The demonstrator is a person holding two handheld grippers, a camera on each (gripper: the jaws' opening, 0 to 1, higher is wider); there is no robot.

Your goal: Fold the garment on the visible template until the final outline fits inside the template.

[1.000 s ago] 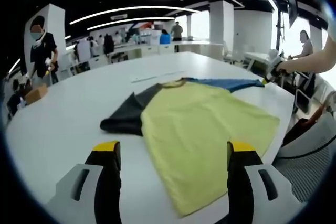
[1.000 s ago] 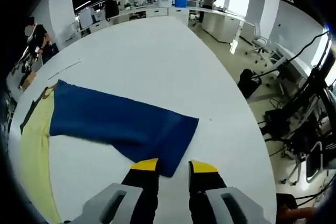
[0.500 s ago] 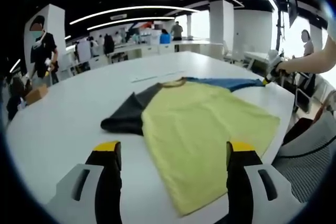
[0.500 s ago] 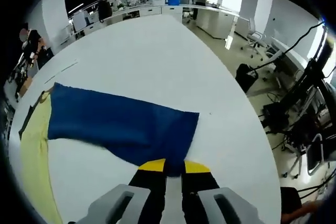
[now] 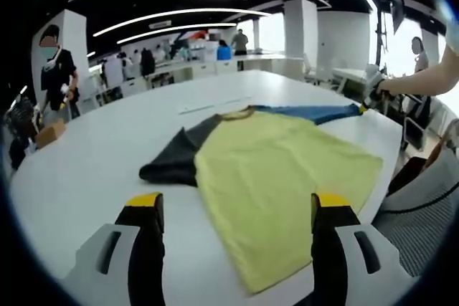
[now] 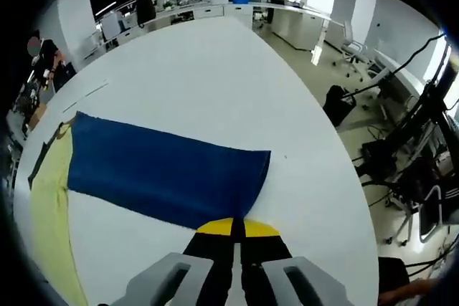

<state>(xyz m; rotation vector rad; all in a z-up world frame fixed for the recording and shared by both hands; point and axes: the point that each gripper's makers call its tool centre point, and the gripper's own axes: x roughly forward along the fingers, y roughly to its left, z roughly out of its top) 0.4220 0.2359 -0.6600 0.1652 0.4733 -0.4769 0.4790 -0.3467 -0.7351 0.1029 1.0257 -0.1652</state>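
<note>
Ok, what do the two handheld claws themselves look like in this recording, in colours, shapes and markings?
Both match. The left claw has two black jaws capped with yellow tips, each rising from a rounded pale grey housing with a dark slot cut into it. The right claw has the same build: black jaws, yellow tips, pale grey bodies with dark slots. No cables or lettering are visible on either.

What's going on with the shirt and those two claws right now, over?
Right gripper shut on blue sleeve cuff. Left gripper open, hovering short of yellow T-shirt, spread flat. White table unobstructed.
</note>
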